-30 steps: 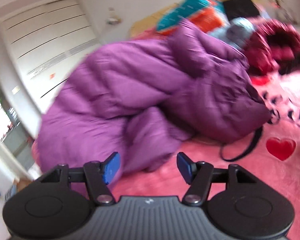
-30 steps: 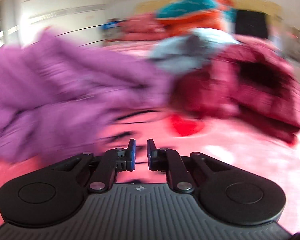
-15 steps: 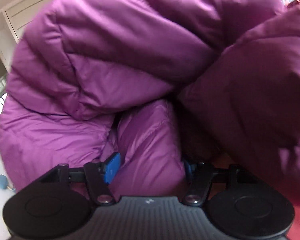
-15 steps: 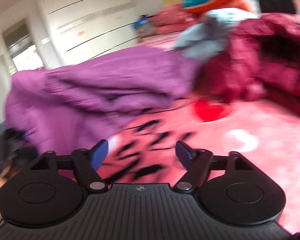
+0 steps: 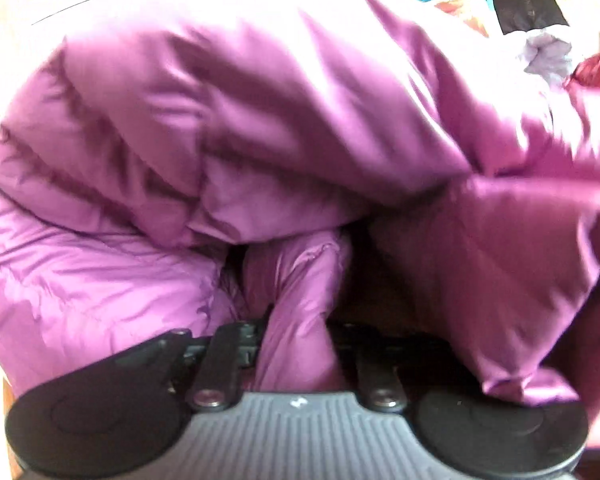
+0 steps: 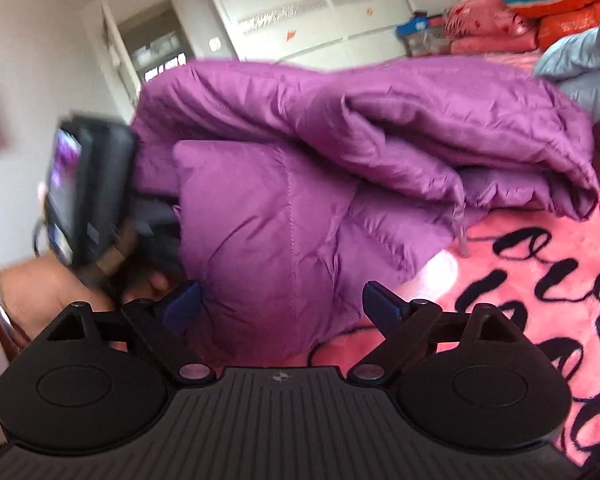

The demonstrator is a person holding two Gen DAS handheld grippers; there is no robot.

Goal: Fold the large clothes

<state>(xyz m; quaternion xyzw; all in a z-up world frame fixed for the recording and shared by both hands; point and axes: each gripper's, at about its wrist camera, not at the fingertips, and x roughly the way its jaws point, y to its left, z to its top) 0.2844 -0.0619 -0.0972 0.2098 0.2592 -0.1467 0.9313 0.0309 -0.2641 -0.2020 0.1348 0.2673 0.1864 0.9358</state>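
Purple jacket [image 5: 260,128], puffy, quilted, bunched in left tongs [image 5: 296,332].

The left gripper [image 5: 296,344] is clamped tight on a fold of the purple jacket [image 5: 260,128] — its pads seem buried in the cloth, though the view is blurred. The right gripper [image 6: 280,304] stands wide apart, pads touching nothing. In the right wrist view, the person's left hand [image 6: 48,292] grasps its gripper's handle.

The left wrist camera sits very close to the purple coat [image 5: 260,120], which fills its picture. The right wrist camera looks at that same coat [image 6: 340,160] from farther back, in the middle of its picture.
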